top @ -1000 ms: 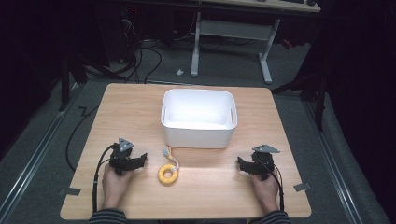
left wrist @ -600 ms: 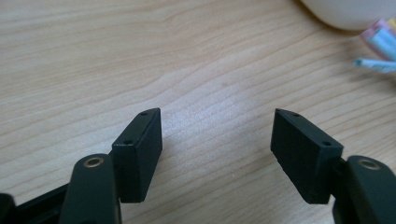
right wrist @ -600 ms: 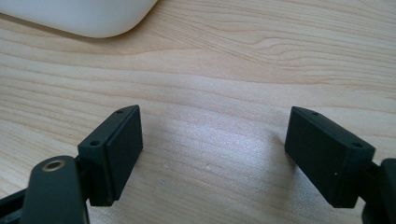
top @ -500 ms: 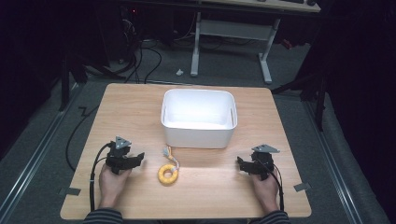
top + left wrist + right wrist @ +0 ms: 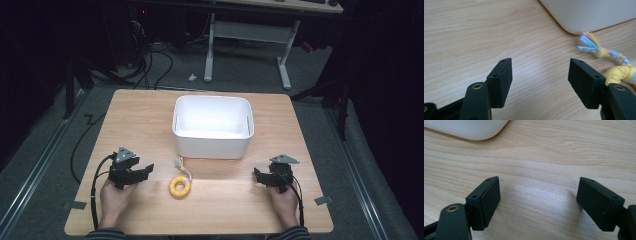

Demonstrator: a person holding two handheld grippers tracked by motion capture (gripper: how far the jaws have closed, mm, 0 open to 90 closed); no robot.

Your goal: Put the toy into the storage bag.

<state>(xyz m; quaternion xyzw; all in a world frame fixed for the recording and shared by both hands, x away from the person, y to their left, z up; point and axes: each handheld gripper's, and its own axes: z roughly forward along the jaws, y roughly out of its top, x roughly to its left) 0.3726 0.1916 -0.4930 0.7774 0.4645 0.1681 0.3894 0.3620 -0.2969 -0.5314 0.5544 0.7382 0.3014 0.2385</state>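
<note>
Your left gripper sits over the near left part of the wooden table, pointing toward the middle. Its jaws have just been closing, yet a clear gap remains between them with only bare wood inside; they grip nothing. In the left gripper view the yellow rope ring lies just past the right-hand jaw, apart from it, with its frayed blue, pink and yellow tassel reaching toward the white plastic bin. From above, the rope ring rests on the table between your two hands, nearer the left one, just in front of the bin, which stands at the table's centre. Your right gripper holds its jaws wide over bare wood at the near right, well apart from the ring.
</note>
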